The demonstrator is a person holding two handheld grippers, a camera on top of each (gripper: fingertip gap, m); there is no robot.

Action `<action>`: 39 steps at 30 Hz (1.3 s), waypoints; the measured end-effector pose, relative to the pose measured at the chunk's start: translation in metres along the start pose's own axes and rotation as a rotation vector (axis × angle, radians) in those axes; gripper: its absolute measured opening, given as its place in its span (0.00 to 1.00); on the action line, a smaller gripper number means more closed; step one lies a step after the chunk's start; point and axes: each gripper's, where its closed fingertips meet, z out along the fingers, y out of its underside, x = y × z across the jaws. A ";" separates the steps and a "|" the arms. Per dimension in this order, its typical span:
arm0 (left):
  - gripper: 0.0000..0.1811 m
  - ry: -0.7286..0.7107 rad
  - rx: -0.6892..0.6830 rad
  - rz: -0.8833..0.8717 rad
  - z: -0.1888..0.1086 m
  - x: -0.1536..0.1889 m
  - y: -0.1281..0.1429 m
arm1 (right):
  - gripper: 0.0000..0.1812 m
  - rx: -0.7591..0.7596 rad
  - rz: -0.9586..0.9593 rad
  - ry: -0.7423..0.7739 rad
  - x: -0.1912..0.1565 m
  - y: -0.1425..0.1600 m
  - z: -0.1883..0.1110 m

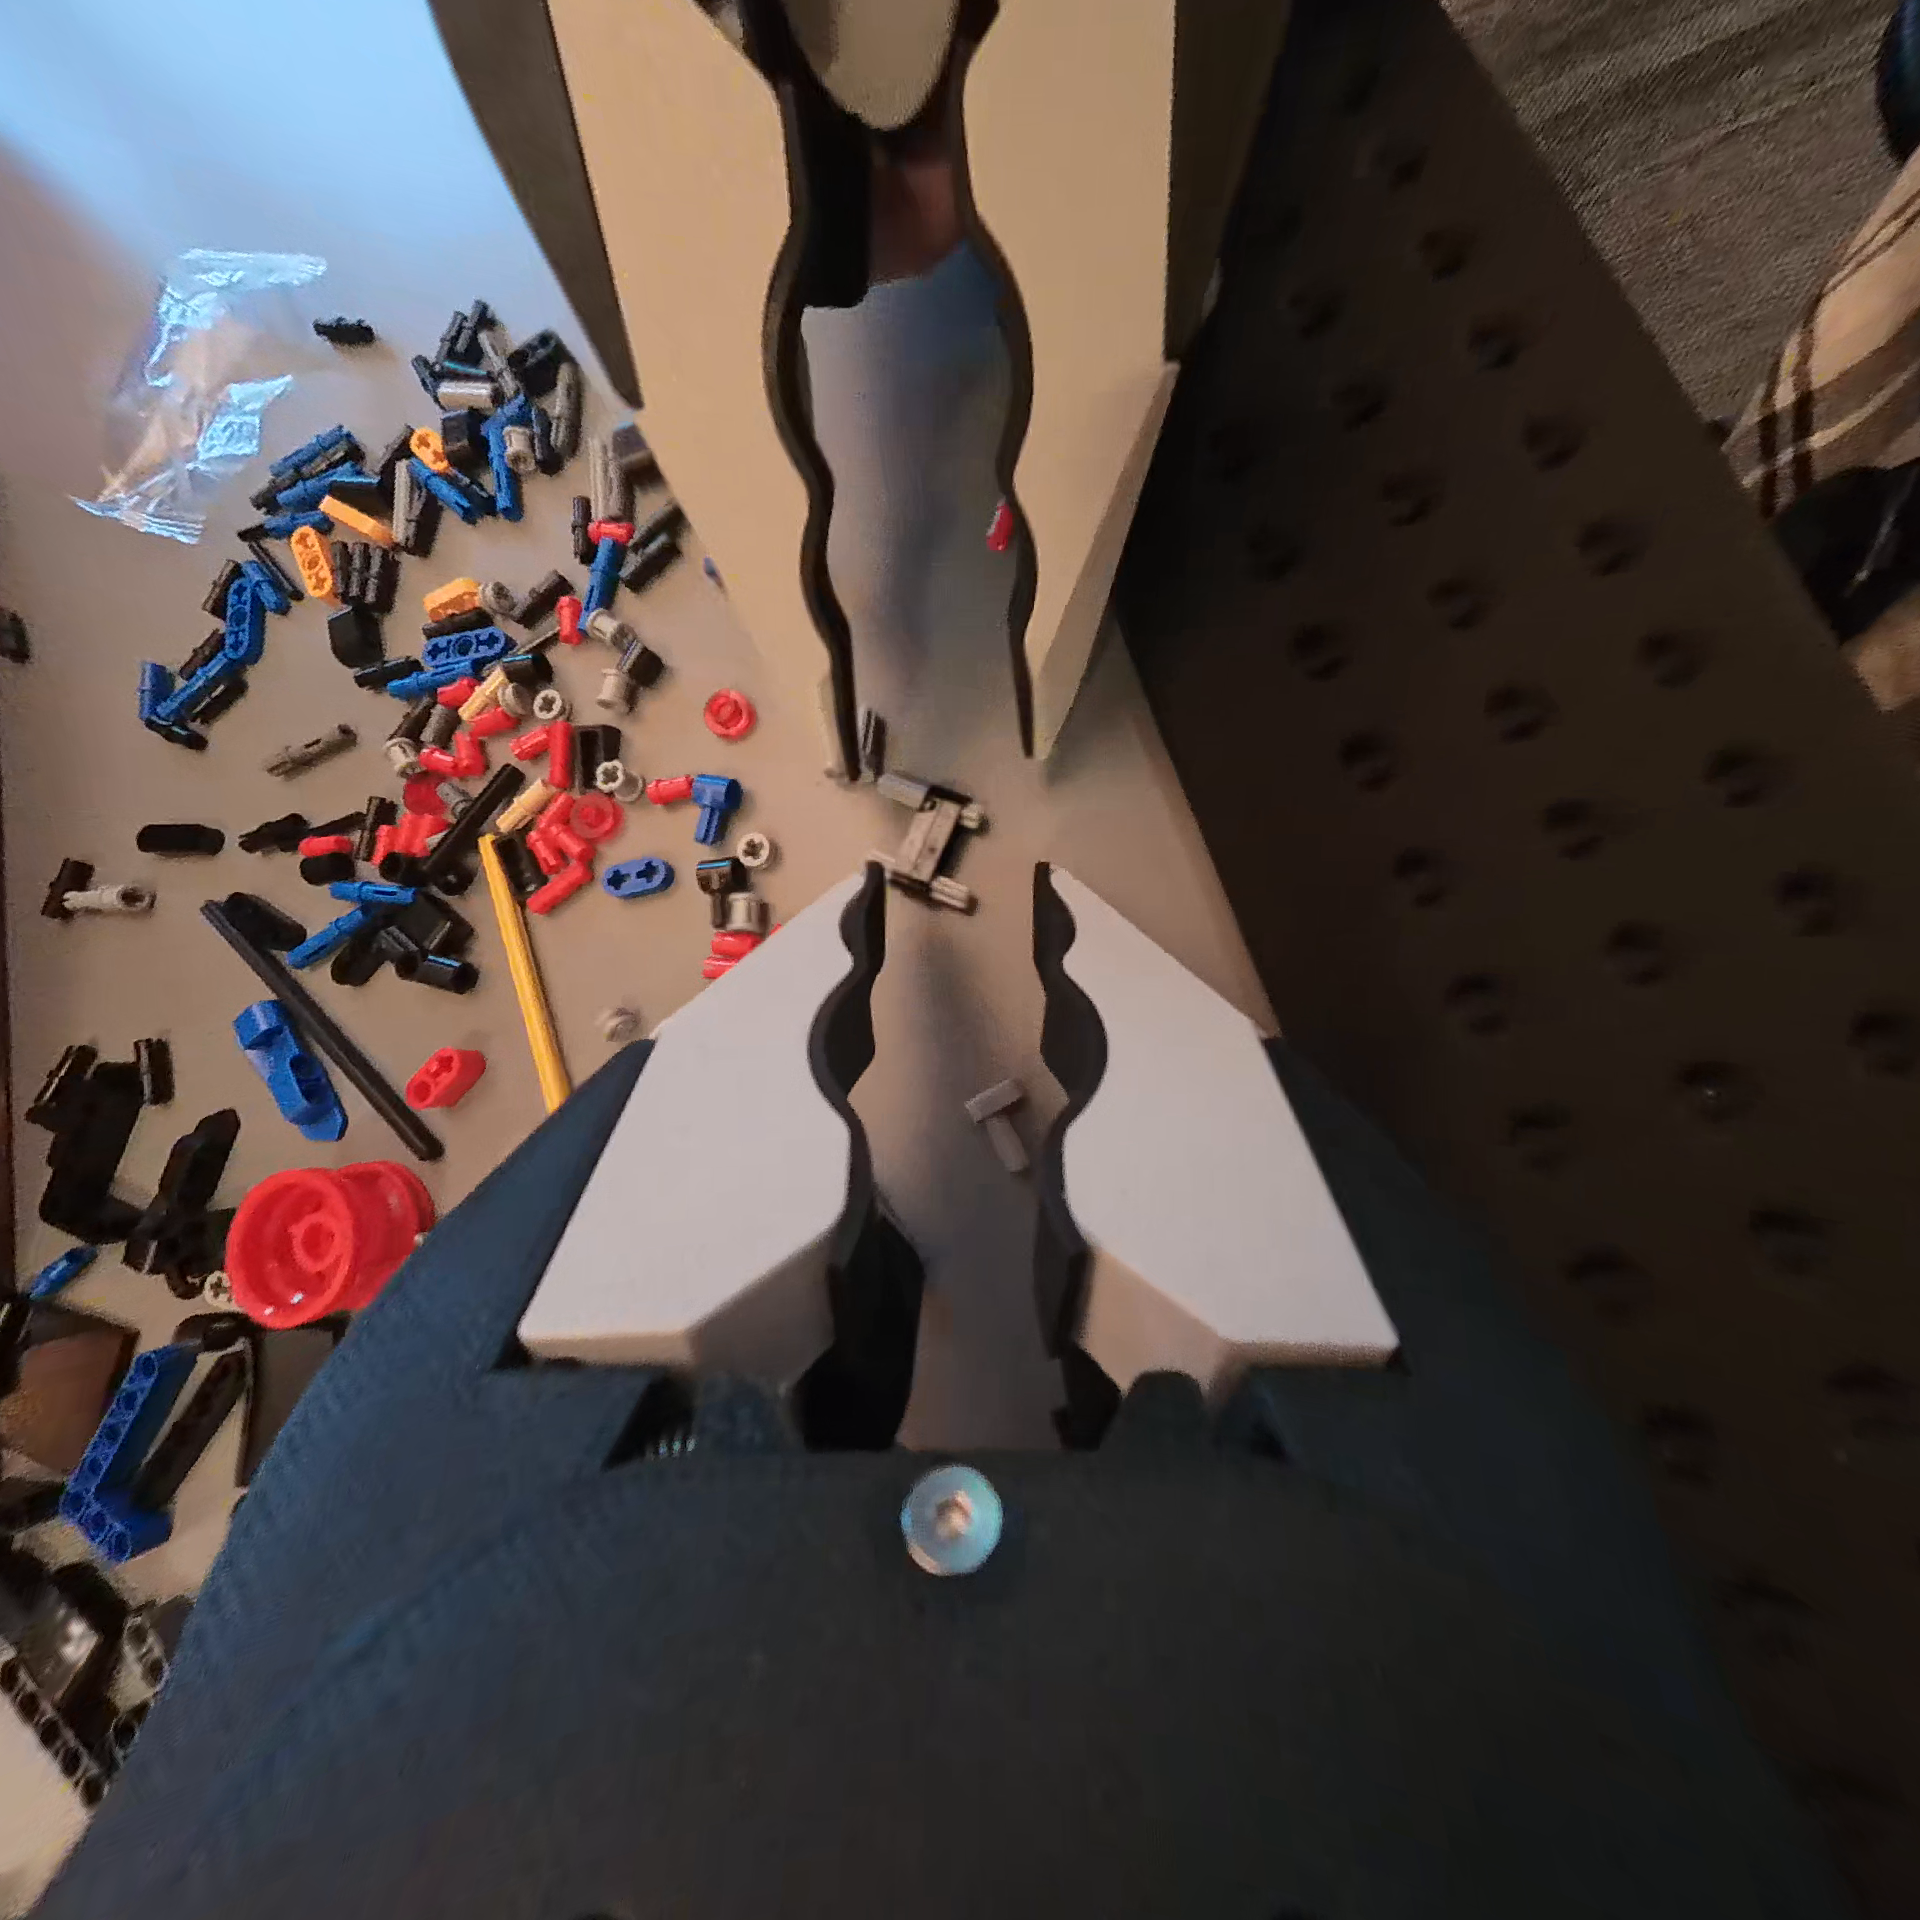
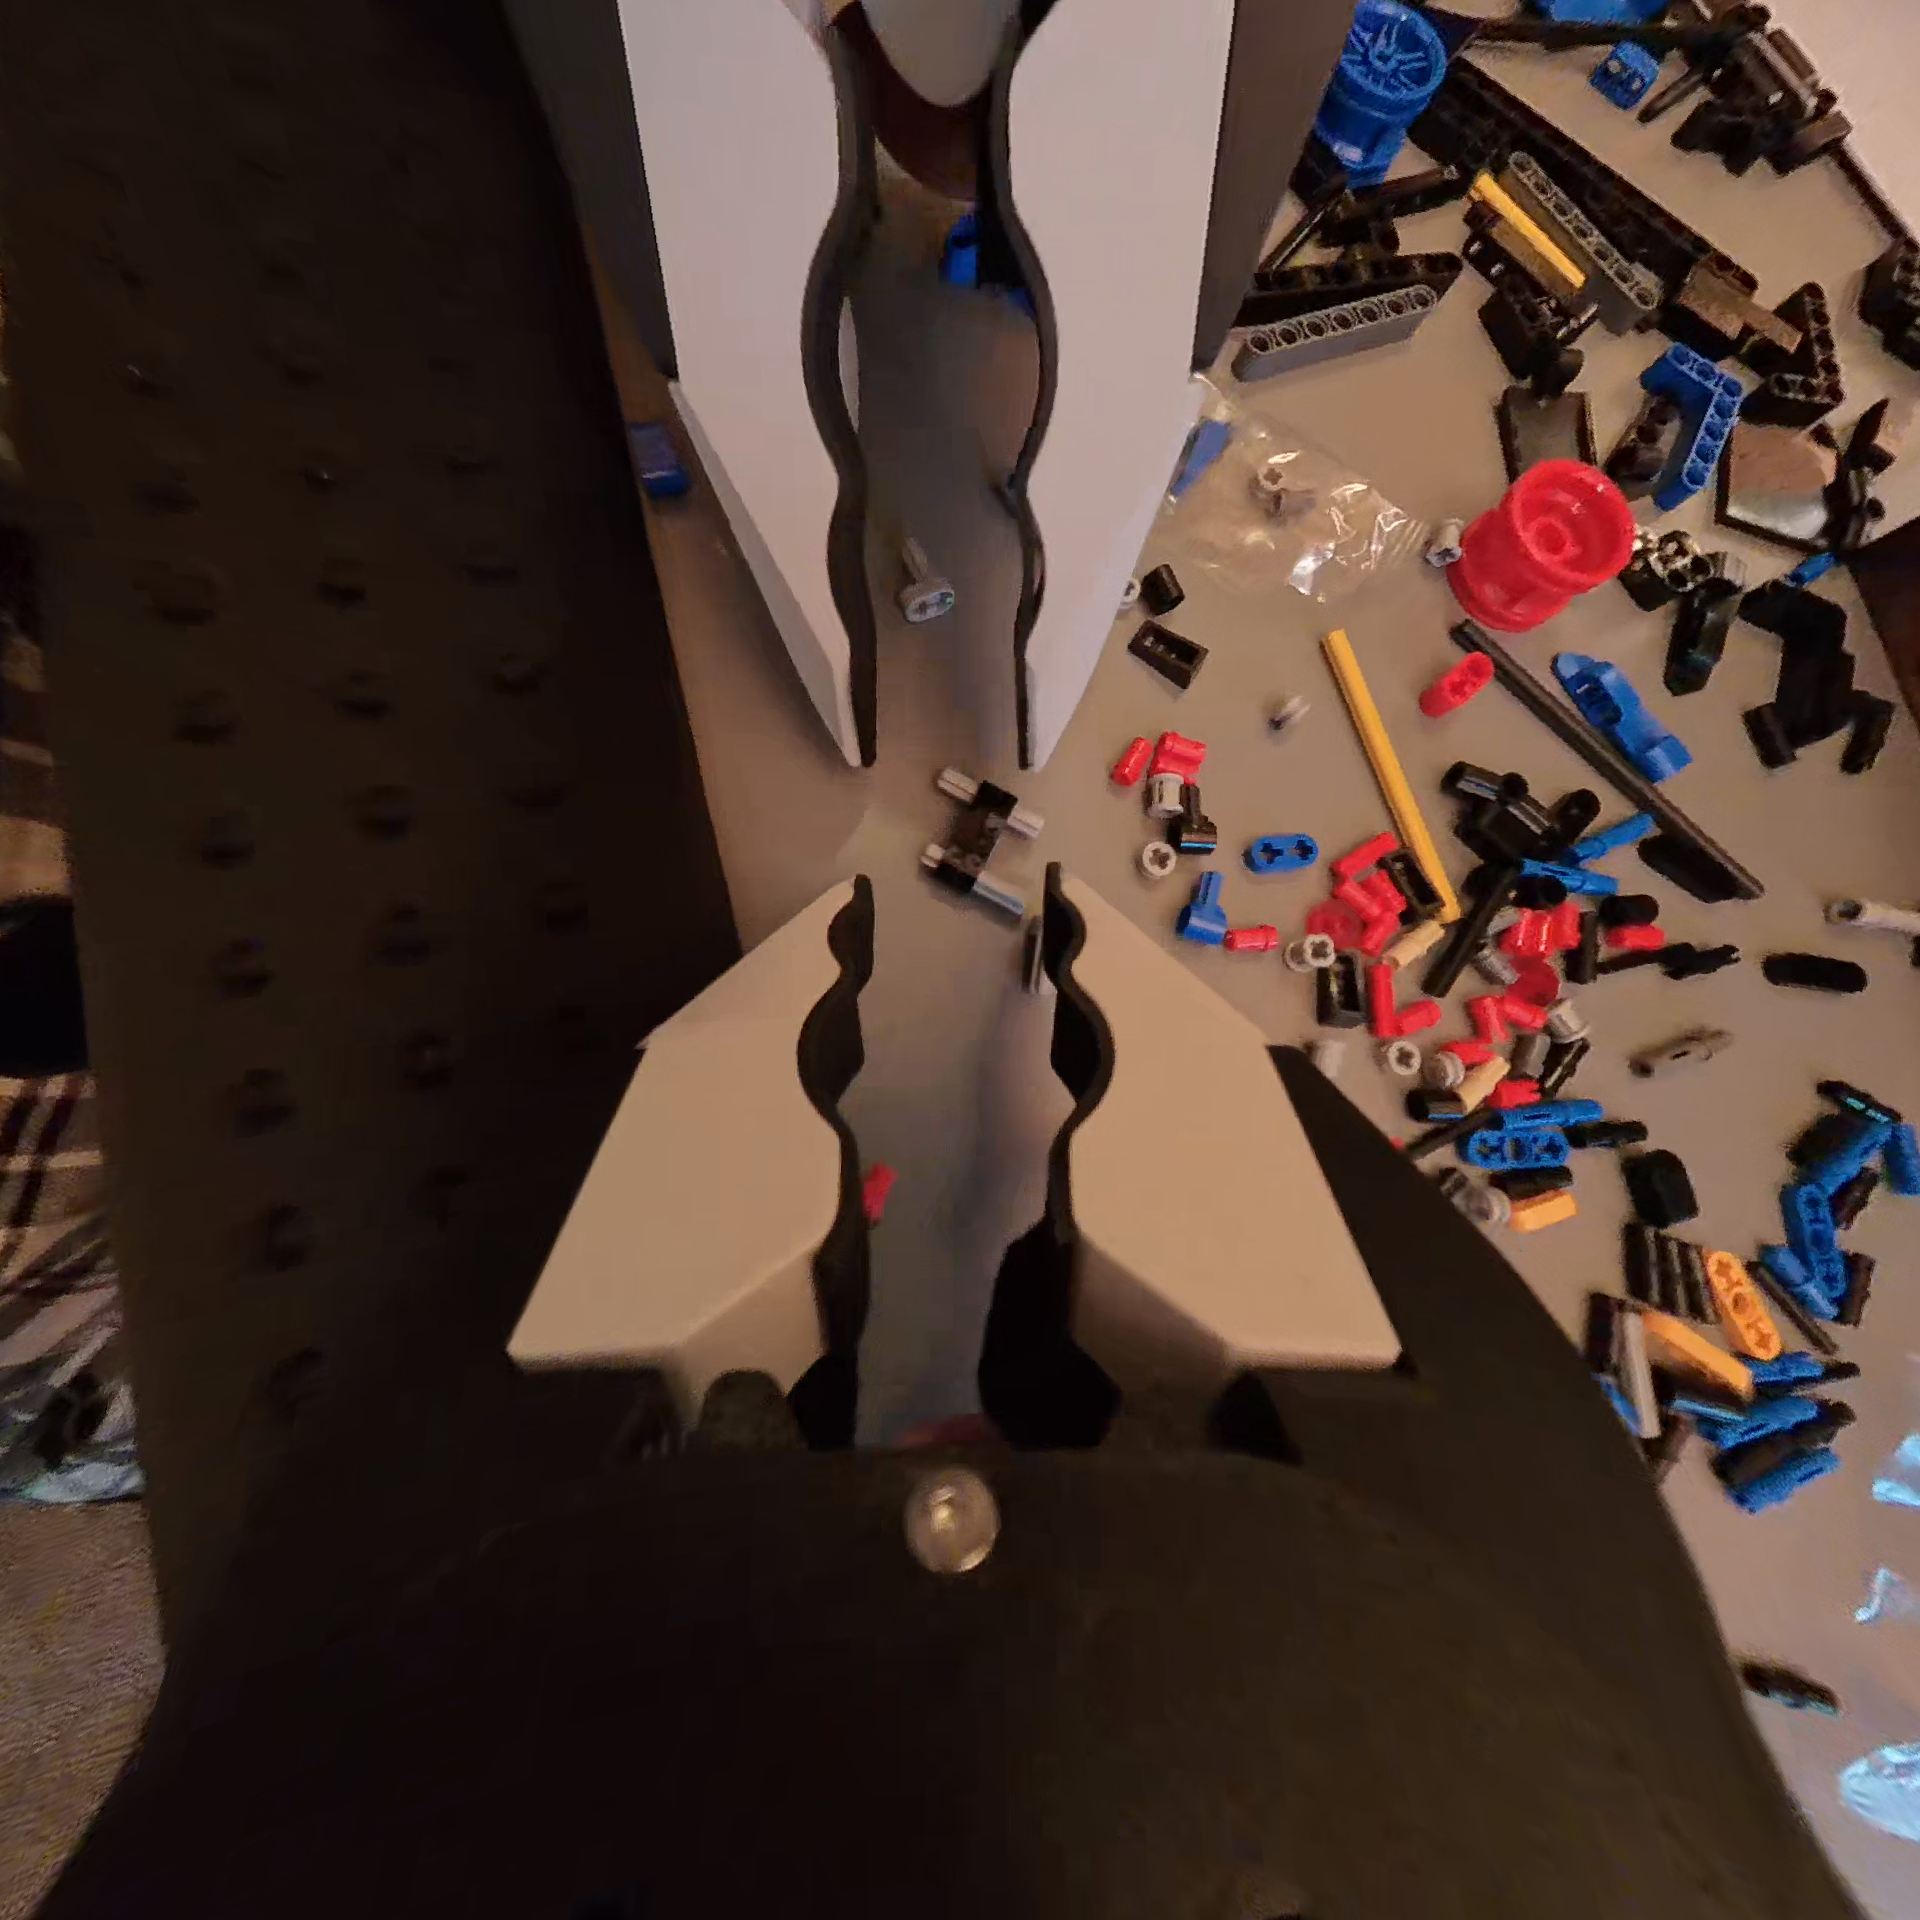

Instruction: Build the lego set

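- Facing tip to tip, left gripper (image 1: 954,883) and right gripper (image 2: 956,894) both gape, empty.
- Small black-and-grey assembly (image 1: 933,840) lies on the table (image 1: 83,748) between them.

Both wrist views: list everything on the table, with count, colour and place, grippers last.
Black-and-grey pin assembly: one, on the table between the two grippers' tips.
Red wheel hub: one, table edge beside black beams.
Blue wheel hub: one, far corner in the right wrist view.
Yellow axle: one, beside the long black axle.
Grey T-shaped pin: one, on the table between the left gripper's fingers.
Loose small parts: many; red, blue, black, orange, grey; scattered pile.
Clear plastic bag: one, beyond the pile.
Table: grey.
Left gripper: open, empty.
Right gripper: open, empty.
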 end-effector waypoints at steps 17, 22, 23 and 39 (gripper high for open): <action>0.06 -0.030 -0.026 0.059 0.017 -0.005 -0.002 | 0.11 -0.049 0.098 0.064 0.006 0.003 0.009; 0.04 -0.028 -0.012 0.012 0.018 -0.007 -0.002 | 0.11 0.020 0.133 0.006 0.001 -0.008 0.004; 0.04 -0.027 -0.012 0.017 0.018 -0.006 -0.002 | 0.05 -0.013 0.116 0.029 0.004 -0.003 0.006; 0.04 -0.004 0.002 -0.012 0.018 -0.005 -0.001 | 0.10 -0.014 0.041 0.062 0.006 0.000 0.008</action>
